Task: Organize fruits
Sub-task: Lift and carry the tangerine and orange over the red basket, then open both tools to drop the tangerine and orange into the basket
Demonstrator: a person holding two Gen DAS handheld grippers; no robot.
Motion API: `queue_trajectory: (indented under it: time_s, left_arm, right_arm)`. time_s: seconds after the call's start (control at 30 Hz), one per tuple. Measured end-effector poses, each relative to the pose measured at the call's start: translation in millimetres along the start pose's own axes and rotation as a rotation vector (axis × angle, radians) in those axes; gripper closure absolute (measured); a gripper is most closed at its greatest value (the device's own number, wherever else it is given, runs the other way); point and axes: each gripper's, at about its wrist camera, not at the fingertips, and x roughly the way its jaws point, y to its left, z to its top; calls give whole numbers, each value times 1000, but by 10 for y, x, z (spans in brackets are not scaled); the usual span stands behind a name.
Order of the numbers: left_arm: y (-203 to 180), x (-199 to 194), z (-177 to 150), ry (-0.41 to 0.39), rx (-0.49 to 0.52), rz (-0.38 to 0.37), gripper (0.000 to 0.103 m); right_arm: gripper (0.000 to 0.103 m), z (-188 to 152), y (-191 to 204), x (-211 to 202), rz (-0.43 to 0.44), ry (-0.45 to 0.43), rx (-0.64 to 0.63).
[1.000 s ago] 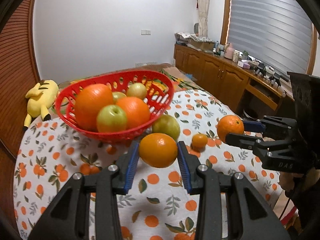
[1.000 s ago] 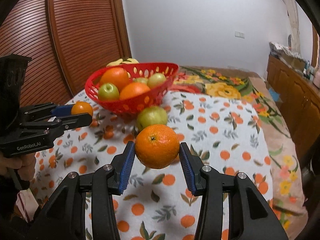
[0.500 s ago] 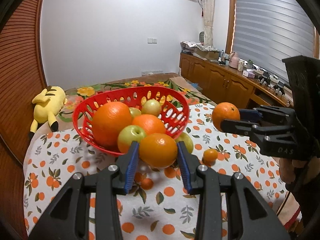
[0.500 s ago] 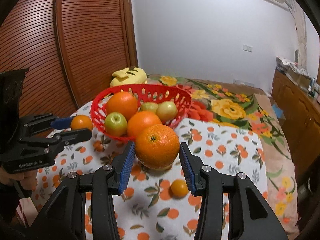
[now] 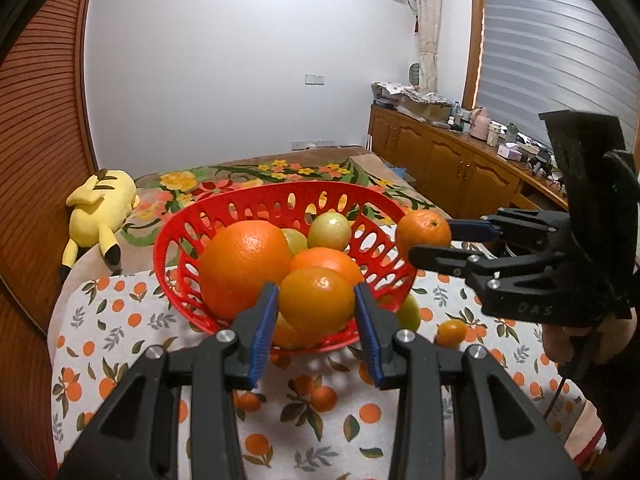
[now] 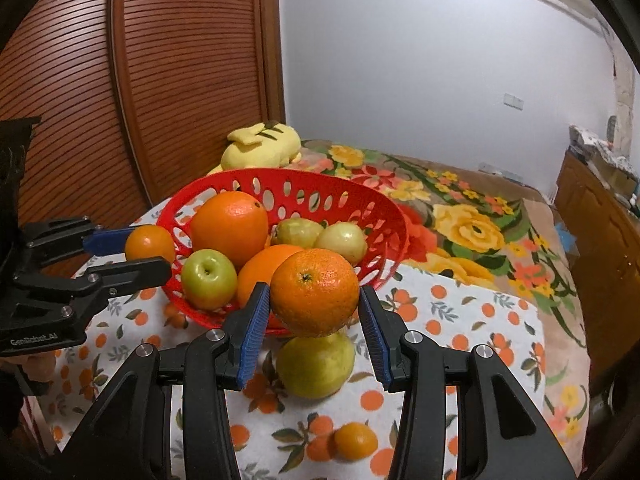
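**Two oranges held at the red basket**

Orange-print cloth (image 6: 472,320) covers the table, and the red basket (image 5: 288,200) stands on it as the landmark.

Nearest, on the near side of the basket, the left gripper (image 5: 316,308) has its blue pads pressed on a smooth orange (image 5: 317,299), narrow gap filled, the fruit raised in front of the basket's near rim. The right gripper (image 6: 314,308) is clamped the same way on a rougher, stem-marked orange (image 6: 315,292), held at the basket's near right edge.

Below that held orange, a yellow-green apple (image 6: 316,364) lies on the cloth just outside the basket. A small tangerine (image 6: 355,440) sits nearer the camera, apart from the basket.

Inside the basket lie a large orange (image 6: 230,228), a second orange (image 6: 260,272) partly hidden, a green apple (image 6: 208,278), and two pale green fruits (image 6: 340,240) toward its far wall.

Beyond the basket, a yellow plush toy (image 5: 98,208) lies on a floral blanket (image 6: 460,216). Wooden cabinets (image 5: 448,172) stand to the basket's far right.
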Motion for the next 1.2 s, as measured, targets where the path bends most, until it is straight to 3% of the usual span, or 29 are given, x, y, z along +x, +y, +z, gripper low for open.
queue_trajectory:
  time_s: [0.43, 0.53, 0.87, 1.2]
  left_arm:
    - [73, 384, 234, 16, 2, -9, 66]
    - [81, 455, 297, 21, 1, -19, 66]
    - [29, 710, 591, 31, 39, 3, 66]
    - [20, 860, 646, 61, 58, 26, 66]
  right_arm:
    - [56, 84, -101, 312, 38, 26, -6]
    - [51, 95, -127, 295, 43, 17, 1]
    - [50, 128, -252, 88, 28, -25, 15]
    - [49, -43, -400, 6, 6, -15, 48]
